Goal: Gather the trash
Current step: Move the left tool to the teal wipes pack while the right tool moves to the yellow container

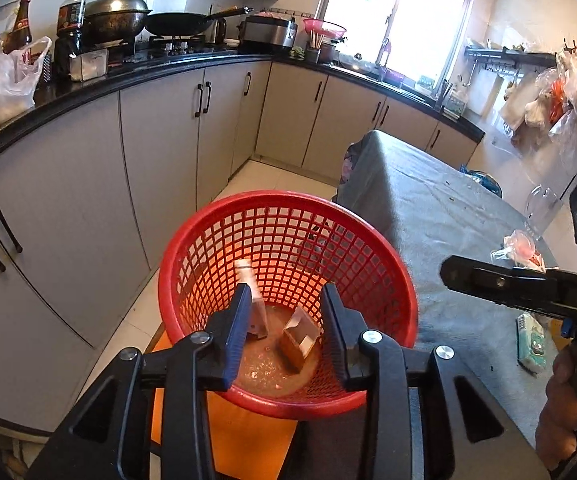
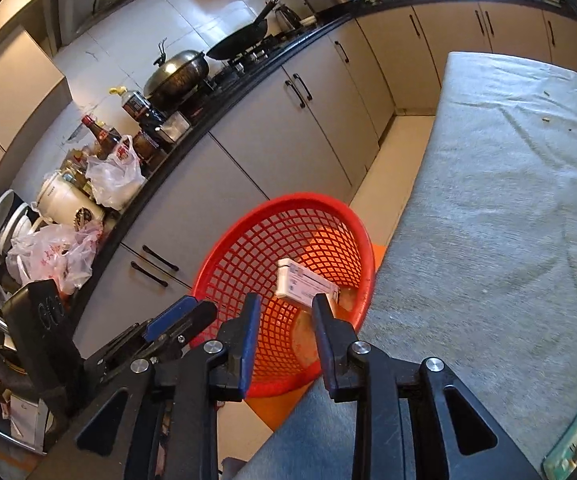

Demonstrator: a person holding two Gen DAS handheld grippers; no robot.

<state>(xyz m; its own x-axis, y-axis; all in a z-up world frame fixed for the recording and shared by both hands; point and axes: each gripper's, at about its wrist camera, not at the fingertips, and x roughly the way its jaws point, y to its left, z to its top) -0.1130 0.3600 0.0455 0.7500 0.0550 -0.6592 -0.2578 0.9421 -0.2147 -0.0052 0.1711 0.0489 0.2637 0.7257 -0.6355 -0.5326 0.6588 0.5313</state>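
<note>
Over red mesh basket (image 1: 288,304), both grippers: left gripper (image 1: 284,312) parted, empty; right gripper (image 2: 286,312) parted, nothing clamped, white box (image 2: 302,284) at its tips, contact unclear. Risk: box catching rim, tumbling to floor. Inside basket: two pieces — white tube (image 1: 250,292), brown carton (image 1: 298,338). On grey-clothed table (image 1: 448,216): one wrapper (image 1: 520,250), one packet (image 1: 532,340).

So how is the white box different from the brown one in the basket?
The white box is tall and thin; the brown box is shorter and chunkier. The white box stands on end; the brown box lies tilted. Both are inside the red basket.
</note>
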